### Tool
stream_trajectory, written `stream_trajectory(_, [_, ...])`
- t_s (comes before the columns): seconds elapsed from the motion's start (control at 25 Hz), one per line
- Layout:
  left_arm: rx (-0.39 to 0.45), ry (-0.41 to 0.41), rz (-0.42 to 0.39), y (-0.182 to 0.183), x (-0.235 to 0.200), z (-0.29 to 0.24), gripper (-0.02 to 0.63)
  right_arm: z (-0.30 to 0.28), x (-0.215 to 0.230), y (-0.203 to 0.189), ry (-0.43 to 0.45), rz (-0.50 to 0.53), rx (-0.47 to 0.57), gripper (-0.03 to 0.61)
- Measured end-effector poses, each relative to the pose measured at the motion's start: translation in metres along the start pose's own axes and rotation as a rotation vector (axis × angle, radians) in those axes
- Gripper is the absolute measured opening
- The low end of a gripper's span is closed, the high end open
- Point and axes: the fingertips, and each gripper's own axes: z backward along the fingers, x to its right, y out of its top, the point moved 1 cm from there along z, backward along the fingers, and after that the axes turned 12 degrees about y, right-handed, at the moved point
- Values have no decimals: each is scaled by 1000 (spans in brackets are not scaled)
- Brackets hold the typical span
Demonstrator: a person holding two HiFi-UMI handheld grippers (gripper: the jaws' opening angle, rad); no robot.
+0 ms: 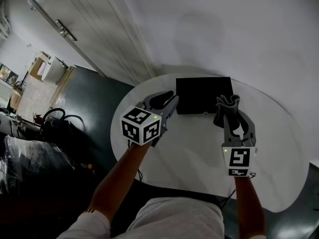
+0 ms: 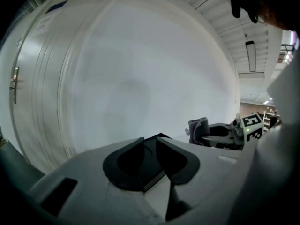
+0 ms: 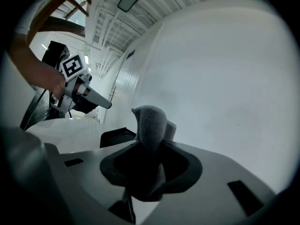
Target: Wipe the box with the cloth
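A flat black box [image 1: 204, 94] lies at the far side of the round white table [image 1: 189, 153]. My right gripper [image 1: 228, 114] hovers at the box's right front corner, shut on a bunched grey cloth [image 1: 227, 103] that sticks up past its jaws [image 3: 151, 125]. My left gripper [image 1: 172, 102] is just left of the box's front edge, its jaws almost together with nothing held. Through the narrow slit between them in the left gripper view [image 2: 150, 142] a corner of the box [image 2: 151, 172] shows. The right gripper view shows the box [image 3: 117, 136] to the left.
A white wall rises right behind the table. Pale doors with a metal handle [image 1: 65, 31] stand at the left. Dark floor with black bags and cables [image 1: 55, 123] lies left of the table. The person's lap is at the near edge.
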Motion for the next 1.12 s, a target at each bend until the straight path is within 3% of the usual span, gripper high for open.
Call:
stream_trajectory(0.56, [290,-91,-48,58,52,55,43,17,-16,72,162,-153,207,106])
stream_trajectory(1.12, [422,-117,-52,80,82,90,18,43,-32,113,291,-212,354,106])
